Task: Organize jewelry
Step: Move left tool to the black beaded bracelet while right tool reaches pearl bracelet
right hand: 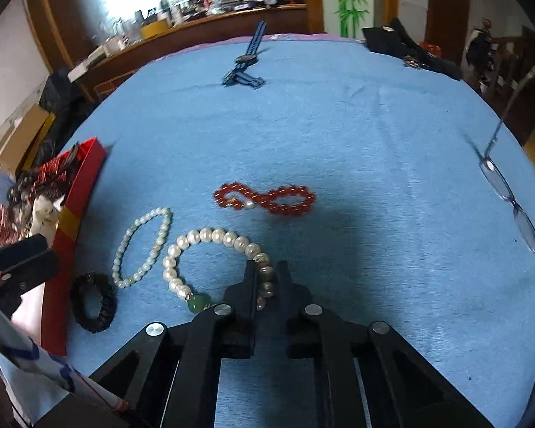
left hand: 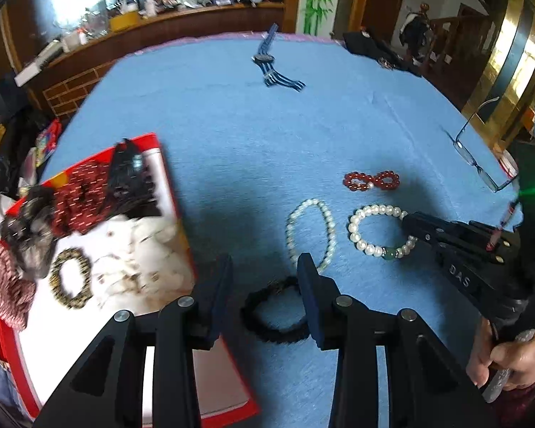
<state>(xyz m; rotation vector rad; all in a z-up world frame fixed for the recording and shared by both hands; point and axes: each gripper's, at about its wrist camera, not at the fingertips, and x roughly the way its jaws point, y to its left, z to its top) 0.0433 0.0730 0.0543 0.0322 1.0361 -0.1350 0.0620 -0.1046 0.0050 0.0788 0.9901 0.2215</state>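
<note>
The right tool [right hand: 266,278] is clamped on the large pearl bracelet [right hand: 210,239], its two fingers pinching the strand at the near-right side, just beside the green bead [right hand: 198,302]. The bracelet lies flat on the blue-covered surface [right hand: 374,142], so nothing proves the grip yet. Only a few round, smooth pearls sit between the pads; I judge that on lifting they could roll out, or the elastic could stretch and snap the loop free.

Taking the large pearl bracelet as landmark: the small pearl bracelet [right hand: 142,246] lies just to its left, almost touching, and could be dragged along if the strands catch. The red bead bracelet [right hand: 264,198], twisted into a figure eight, lies beyond it. The black bracelet [left hand: 274,312] sits to its near left, under the left tool [left hand: 264,271], whose fingers stand apart and hold nothing. The red box [left hand: 171,185], already holding other pieces, is farther left.

Both tools work close together here, so a sideways carry toward the box risks a collision with the left tool.
</note>
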